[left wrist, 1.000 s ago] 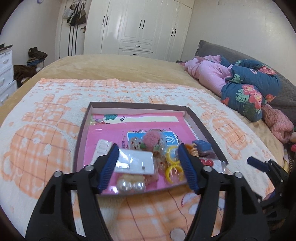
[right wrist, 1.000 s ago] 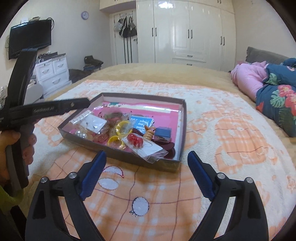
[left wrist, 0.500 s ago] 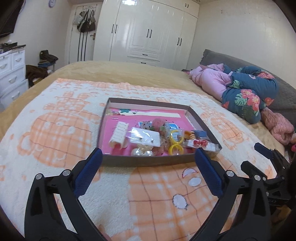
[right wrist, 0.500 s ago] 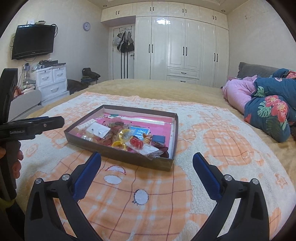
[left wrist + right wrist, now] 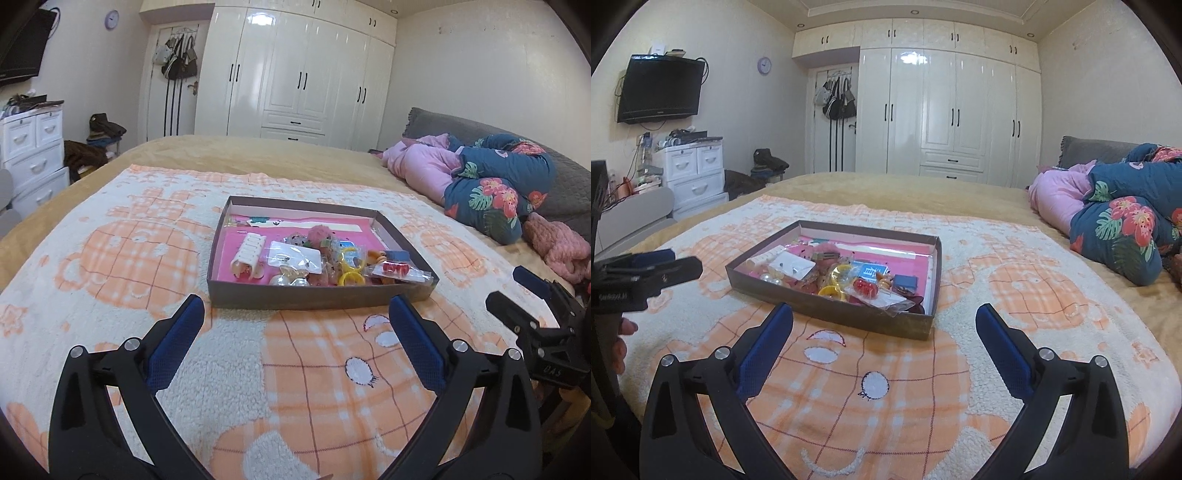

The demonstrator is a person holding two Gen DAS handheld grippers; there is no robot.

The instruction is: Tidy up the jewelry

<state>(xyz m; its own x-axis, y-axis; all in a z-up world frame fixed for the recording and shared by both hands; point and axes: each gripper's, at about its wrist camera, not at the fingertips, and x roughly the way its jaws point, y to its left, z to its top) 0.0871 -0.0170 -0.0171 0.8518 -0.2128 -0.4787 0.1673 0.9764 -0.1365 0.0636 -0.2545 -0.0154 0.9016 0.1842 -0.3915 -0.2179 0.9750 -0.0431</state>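
The box [image 5: 321, 299] sat near the middle of the blanket [image 5: 110, 266], with the jewelry heaped toward its near wall: a white comb [image 5: 249, 254], a white card [image 5: 293, 258], yellow rings [image 5: 351, 275], a bagged red piece [image 5: 397, 268] lying on the near right corner, and clear beads [image 5: 291, 278]. We held the left gripper [image 5: 295, 328] just short of that near wall, jaws spread to their widest and empty; they had just been opening, with nothing between them. We held the right gripper [image 5: 884, 330] likewise, wide and empty, near the box's near corner. To do the next pick well, we judged it best to single out one top piece, such as the card, come in over the wall from above and narrow the jaws first, since the heap is crowded and bags overlap. The far half of the box lay mostly bare, giving room to sort. Open blanket surrounded the box on all sides; the pillows [image 5: 1123, 229] lay well apart at right.
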